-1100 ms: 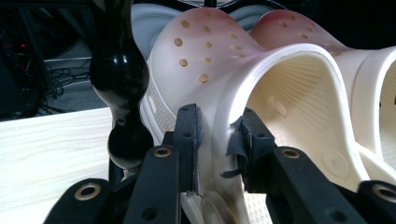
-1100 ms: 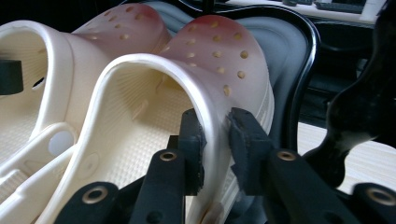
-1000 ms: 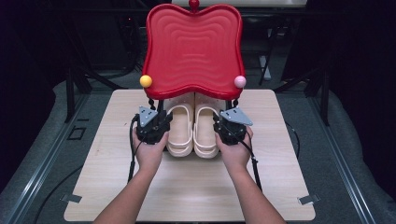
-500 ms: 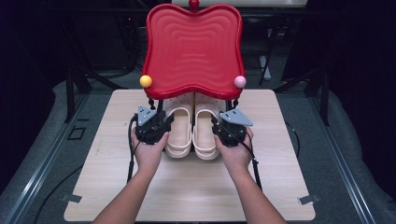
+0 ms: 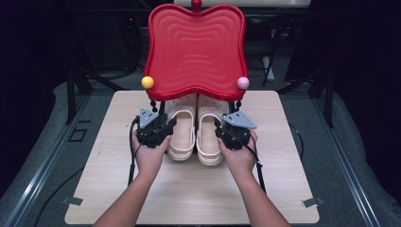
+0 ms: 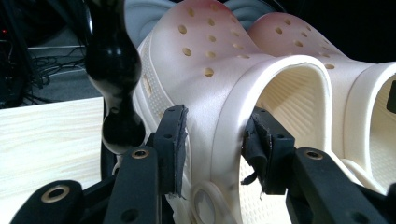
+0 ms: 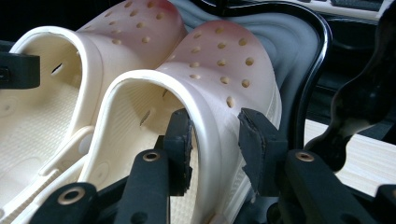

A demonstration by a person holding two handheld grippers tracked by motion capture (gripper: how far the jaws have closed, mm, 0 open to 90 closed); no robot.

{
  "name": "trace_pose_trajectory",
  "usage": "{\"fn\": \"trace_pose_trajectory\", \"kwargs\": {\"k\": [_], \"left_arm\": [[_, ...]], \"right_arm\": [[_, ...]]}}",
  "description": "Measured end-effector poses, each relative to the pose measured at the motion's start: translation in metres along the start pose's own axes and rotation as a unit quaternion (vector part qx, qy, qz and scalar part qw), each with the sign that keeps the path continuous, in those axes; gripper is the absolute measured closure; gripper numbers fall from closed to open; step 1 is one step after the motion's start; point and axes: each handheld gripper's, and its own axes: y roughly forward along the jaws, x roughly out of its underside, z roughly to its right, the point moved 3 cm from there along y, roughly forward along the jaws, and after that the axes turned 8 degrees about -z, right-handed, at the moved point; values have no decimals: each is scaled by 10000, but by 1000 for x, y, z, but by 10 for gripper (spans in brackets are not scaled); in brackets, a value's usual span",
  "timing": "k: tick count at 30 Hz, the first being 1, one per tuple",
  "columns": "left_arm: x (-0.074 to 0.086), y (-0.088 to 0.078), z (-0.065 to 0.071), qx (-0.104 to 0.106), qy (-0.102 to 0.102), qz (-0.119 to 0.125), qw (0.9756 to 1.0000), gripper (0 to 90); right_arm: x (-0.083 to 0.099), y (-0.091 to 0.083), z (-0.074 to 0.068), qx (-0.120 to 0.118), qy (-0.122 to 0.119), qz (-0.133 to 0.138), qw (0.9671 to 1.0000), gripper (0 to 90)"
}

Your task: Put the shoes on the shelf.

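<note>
two cream clogs sit side by side on the desk (image 5: 283, 189), toes tucked under a red wavy-edged tray-like stand (image 5: 196, 47) at the far side, heels toward the person. stand has a yellow ball (image 5: 147, 82) at its left corner & a pink ball (image 5: 243, 82) at its right, on black beaded legs.

left claw (image 5: 163, 127) in the left hand (image 5: 150, 158), at the outer wall of the left clog (image 5: 182, 132). left gripper view: jaws straddle that side wall at the foot opening, one pad outside, one inside. outer pad (image 6: 173, 149) v. close to the wall, maybe just touching; inner pad (image 6: 261, 154) stands off w/ a visible gap. jaws have just been opening, wall between them, no squeeze seen — released, fairly wide. a black beaded leg (image 6: 114, 79) of the stand rises just left of the jaws in that view.

right claw (image 5: 222, 130) in the right hand (image 5: 240, 158), at the outer wall of the right clog (image 5: 210, 135). right gripper view: same setup, jaws astride the rim of the right clog (image 7: 215, 79), inner pad (image 7: 180, 149) and outer pad (image 7: 254, 149) both a bit off the wall. jaws also just been opening, wall between, not clamped.

both clogs flat on the desk, touching each other along the inner sides, perforated toes up under the stand. both forearms come in from the near edge, cables trail back along the desk.
</note>
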Motion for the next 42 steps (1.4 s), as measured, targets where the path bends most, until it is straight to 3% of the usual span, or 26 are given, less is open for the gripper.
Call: {"fn": "trace_pose_trajectory", "kwargs": {"k": [20,30,35,42], "left_arm": [[-3,-20,1,53,27,59,10000,571],[-4,-37,10,205,177,141,9995,572],[-1,-48,14,232,340,100,9991,581],[11,-67,12,298,389,115,9987,603]], "right_arm": [[-3,-16,-5,-30,-83,200,9998,630],[-6,-32,-12,-124,-201,352,9991,626],[-6,-46,-15,-210,-292,444,9984,626],[7,-73,-17,-468,-291,467,9974,659]]}}
